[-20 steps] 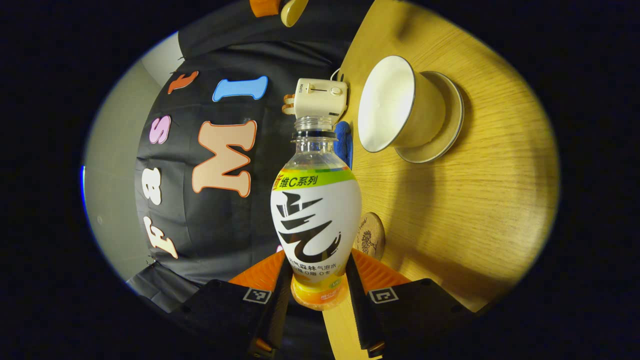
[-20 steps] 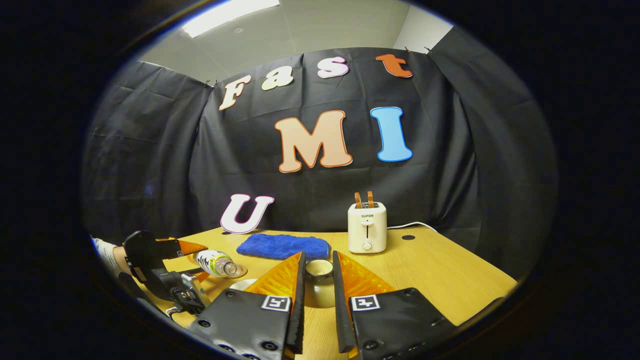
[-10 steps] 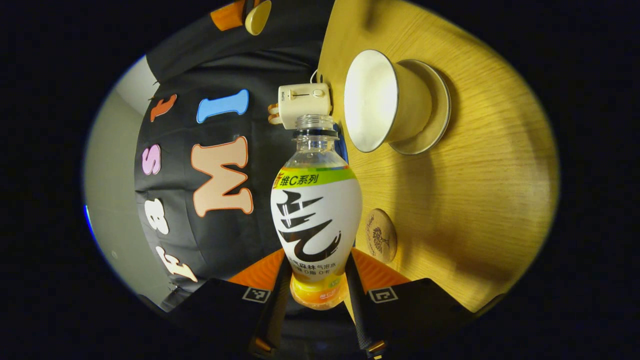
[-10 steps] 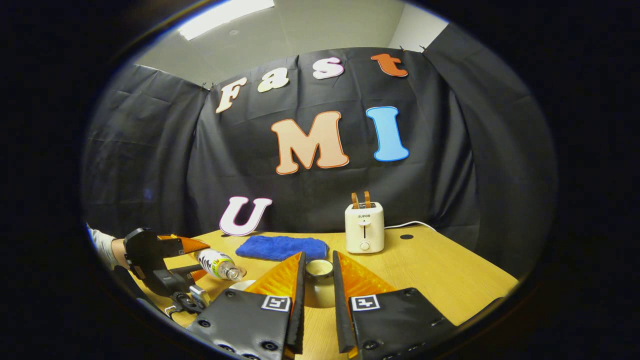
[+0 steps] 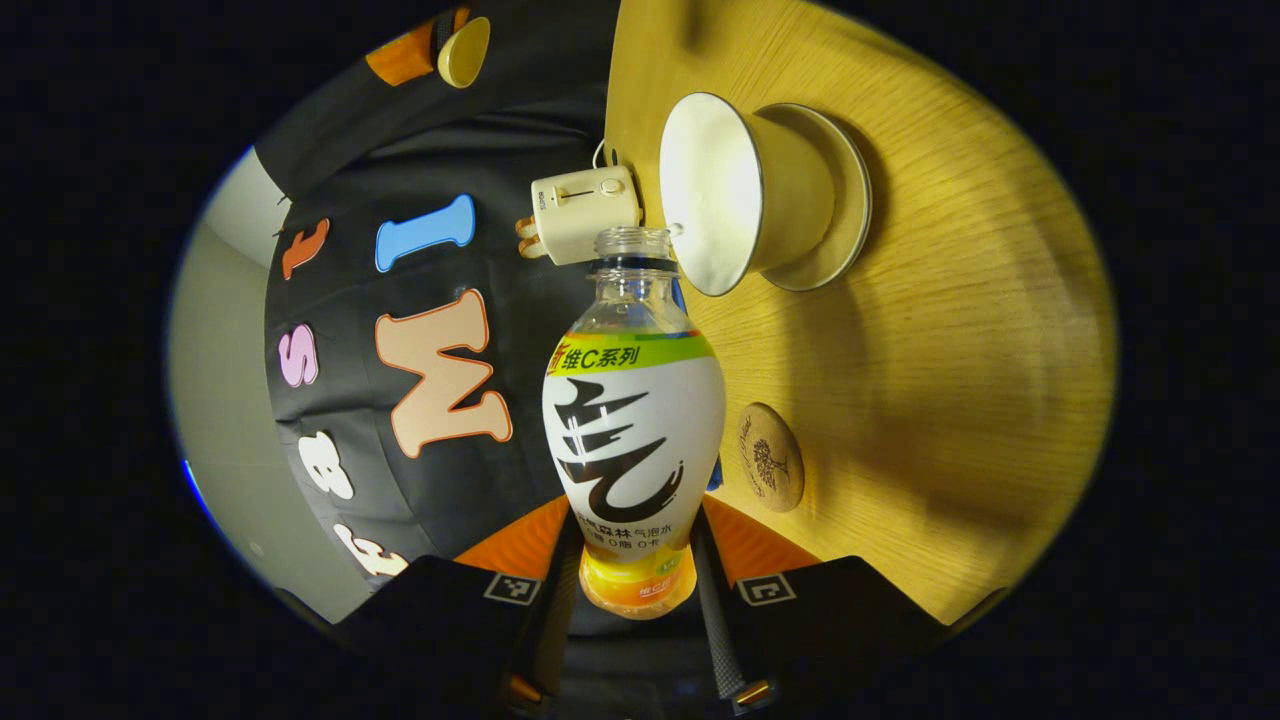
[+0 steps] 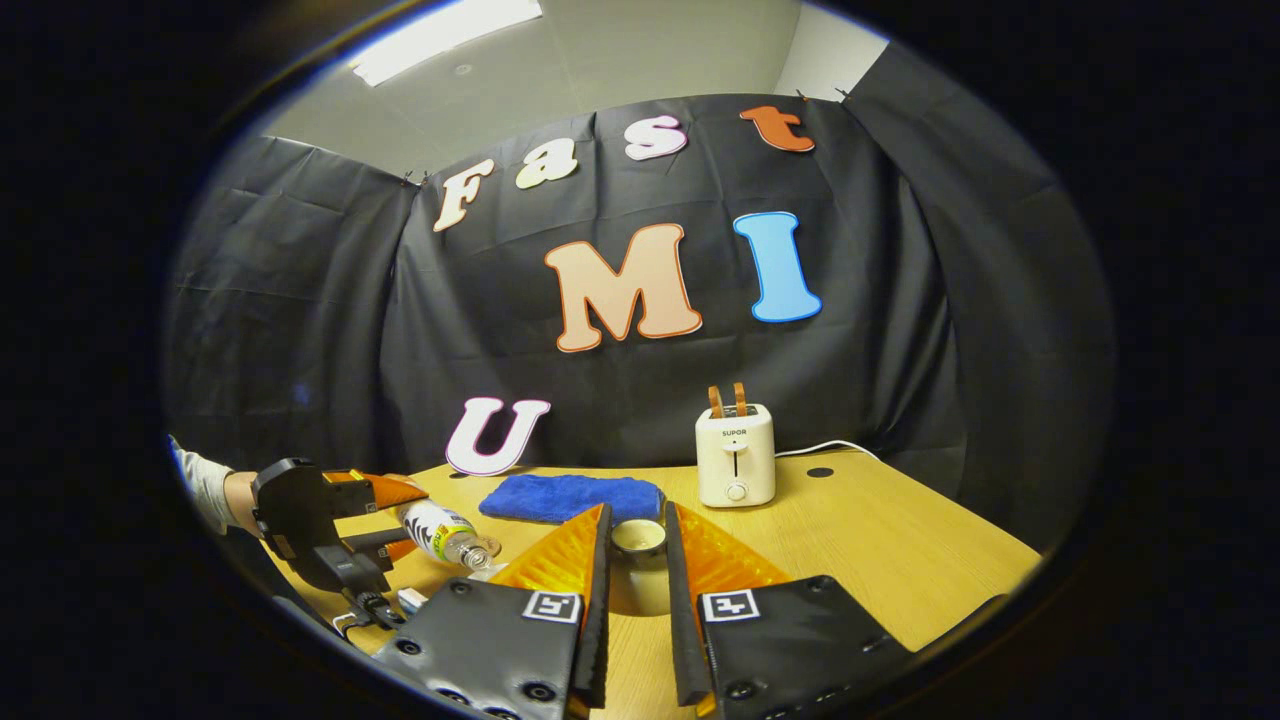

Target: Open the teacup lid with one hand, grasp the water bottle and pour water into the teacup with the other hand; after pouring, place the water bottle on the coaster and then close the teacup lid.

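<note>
Two grippers were engaged: left gripper (image 5: pixel 632 560) clamped on tipped water bottle (image 5: pixel 632 440), mouth beside teacup (image 5: pixel 745 195) rim; right gripper (image 6: pixel 636 570) clamped on lid (image 6: pixel 638 540).

toaster (image 6: pixel 735 455) and cloth (image 6: pixel 570 497) stand behind; table (image 6: pixel 880 540) right side open

teacup (image 6: pixel 487 573) mostly hidden behind right gripper (image 6: pixel 634 560), bottle label (image 5: pixel 630 440) unreadable
</note>
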Demonstrator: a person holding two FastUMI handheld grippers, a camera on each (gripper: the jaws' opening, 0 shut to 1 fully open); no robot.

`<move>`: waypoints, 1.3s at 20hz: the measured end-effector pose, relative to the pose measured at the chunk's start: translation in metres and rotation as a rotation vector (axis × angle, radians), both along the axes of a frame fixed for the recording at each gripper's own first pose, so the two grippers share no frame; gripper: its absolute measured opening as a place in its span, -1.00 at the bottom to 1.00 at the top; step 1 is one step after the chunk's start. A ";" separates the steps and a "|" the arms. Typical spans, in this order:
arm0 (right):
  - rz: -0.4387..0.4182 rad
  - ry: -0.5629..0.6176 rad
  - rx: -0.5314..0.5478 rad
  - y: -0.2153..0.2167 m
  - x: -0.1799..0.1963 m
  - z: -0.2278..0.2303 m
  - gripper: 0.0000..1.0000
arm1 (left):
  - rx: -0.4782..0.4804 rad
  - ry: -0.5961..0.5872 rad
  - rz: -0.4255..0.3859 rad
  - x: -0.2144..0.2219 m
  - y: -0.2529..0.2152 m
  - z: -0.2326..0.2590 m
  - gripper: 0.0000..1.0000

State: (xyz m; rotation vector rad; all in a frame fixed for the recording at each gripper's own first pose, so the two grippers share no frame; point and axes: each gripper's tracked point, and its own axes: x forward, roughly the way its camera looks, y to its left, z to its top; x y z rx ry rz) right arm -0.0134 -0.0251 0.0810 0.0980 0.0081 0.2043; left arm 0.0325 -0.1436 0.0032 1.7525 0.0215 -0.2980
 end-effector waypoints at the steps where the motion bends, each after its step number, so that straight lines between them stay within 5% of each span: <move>1: 0.003 -0.001 0.001 0.001 0.000 0.001 -0.39 | 0.013 -0.002 -0.001 0.000 0.000 0.001 0.13; 26: 0.081 0.015 0.041 0.017 -0.002 -0.001 -0.41 | 0.326 -0.072 -0.033 0.003 -0.009 0.034 0.12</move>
